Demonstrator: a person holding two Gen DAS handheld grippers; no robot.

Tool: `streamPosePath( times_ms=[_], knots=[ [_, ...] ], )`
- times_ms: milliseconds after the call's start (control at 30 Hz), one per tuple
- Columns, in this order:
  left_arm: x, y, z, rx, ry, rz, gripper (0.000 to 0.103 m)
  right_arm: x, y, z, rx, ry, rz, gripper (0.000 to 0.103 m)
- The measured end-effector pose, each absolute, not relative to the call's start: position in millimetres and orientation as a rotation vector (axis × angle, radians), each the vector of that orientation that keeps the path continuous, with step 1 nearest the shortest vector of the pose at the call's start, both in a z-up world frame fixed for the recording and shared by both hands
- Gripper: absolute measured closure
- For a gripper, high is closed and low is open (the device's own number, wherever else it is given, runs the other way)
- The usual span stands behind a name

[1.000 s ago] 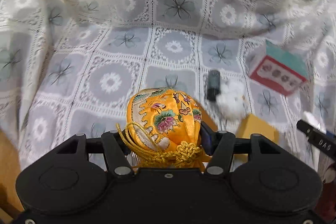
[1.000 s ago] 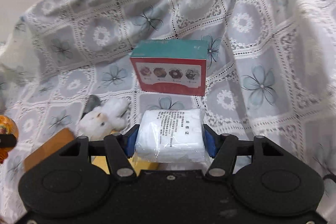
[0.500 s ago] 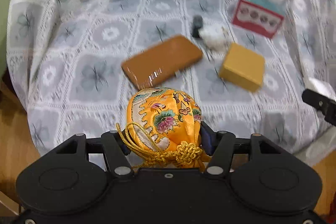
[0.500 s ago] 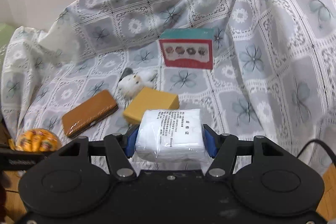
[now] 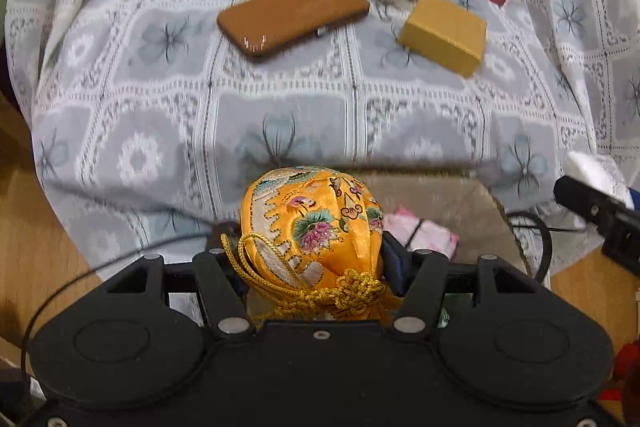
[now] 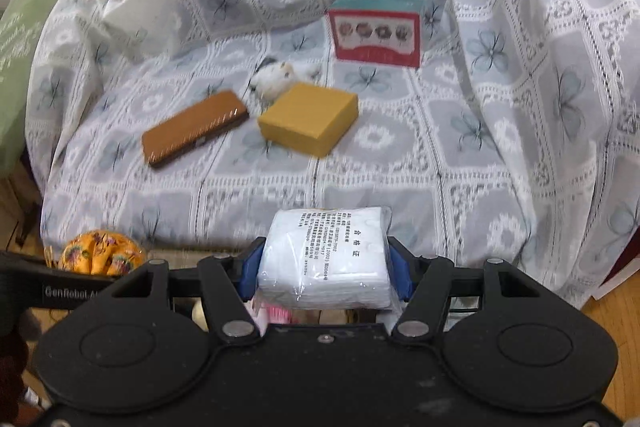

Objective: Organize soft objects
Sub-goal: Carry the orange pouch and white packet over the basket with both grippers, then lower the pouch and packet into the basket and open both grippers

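Pulled back from the lace-covered sofa (image 6: 500,147): embroidered yellow pouch (image 5: 312,227) clamped in left tongs (image 5: 316,263), wrapped white cloth pack (image 6: 326,255) clamped in right tongs (image 6: 326,267). Lower both over the beige bin (image 5: 460,211) below, then release gently.

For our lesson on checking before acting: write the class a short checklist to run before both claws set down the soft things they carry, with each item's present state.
1. Left claw grips yellow embroidered pouch: ok.
2. Right claw grips wrapped white pack: ok.
3. Tan bin lies below the pouch: ok.
4. Room left in bin beside pink item: cannot tell.
5. Black cable clear of drop path: cannot tell.
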State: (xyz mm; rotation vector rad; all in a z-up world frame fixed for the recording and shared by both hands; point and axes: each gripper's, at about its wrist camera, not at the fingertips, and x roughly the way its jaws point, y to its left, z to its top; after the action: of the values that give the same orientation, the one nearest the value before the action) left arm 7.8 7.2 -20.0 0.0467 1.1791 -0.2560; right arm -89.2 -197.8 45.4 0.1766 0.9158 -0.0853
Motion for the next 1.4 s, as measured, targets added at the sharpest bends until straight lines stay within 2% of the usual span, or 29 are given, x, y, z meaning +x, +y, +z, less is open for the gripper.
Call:
streamPosePath(
  times_ms=[467, 633, 700, 1400],
  knots=[
    [-8, 9, -43, 0.062, 1.259, -0.254, 0.045, -102, -179, 24, 0.150, 1.032, -0.016, 0.042],
    [-10, 10, -44, 0.086, 1.246, -0.250, 0.039, -98, -173, 21, 0.133, 1.045, -0.005, 0.042],
    [-10, 10, -43, 0.091, 1.238, -0.254, 0.033, -97, -171, 20, 0.128, 1.050, -0.001, 0.042],
    [-16, 8, -45, 0.100, 1.251, -0.273, 0.033, -94, -171, 15, 0.150, 1.078, 0.004, 0.037]
  ],
)
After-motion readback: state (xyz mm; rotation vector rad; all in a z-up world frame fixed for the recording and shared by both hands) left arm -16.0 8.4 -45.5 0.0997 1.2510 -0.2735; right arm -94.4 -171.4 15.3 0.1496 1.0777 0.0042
